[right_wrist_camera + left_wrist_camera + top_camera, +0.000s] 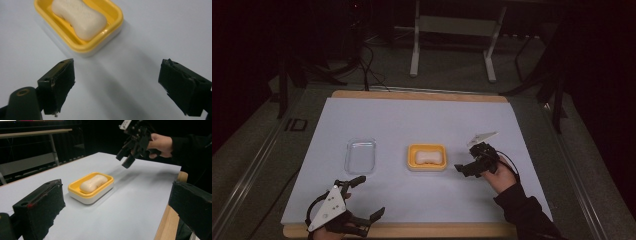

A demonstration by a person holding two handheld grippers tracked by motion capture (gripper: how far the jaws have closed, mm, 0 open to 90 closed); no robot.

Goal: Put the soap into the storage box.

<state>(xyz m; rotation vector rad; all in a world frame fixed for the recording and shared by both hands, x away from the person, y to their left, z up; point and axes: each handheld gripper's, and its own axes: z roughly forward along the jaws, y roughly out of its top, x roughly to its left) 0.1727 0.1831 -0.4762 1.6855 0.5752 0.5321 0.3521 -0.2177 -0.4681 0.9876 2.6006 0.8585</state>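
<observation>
Right gripper: released, jaws spread wide, nothing between them; held above the sheet, aimed down at the near end of the dish.
Left gripper: released too, jaws far apart and empty; low at the near edge of the table, well apart from the dish.
Soap dish: just ahead of the right gripper's jaws, near but not touching; yellow tray over a white base, upright on the sheet.
Soap bar: pale, waisted, lying flat inside the dish, farther ahead of the right gripper.
Clear lid: flat on the sheet beyond the dish from the right gripper, ahead of the left gripper; apart from the dish.
White sheet: beneath both grippers, spread over the wooden board.
Progress: early, by the look of it; approach under way, no grasp made, soap untouched in the dish, lid off and lying aside.
Left to do: closing on soap or dish, then the lid, as a guess.
Count: two grippers, one dish, one soap bar, one lid, one sheet.
</observation>
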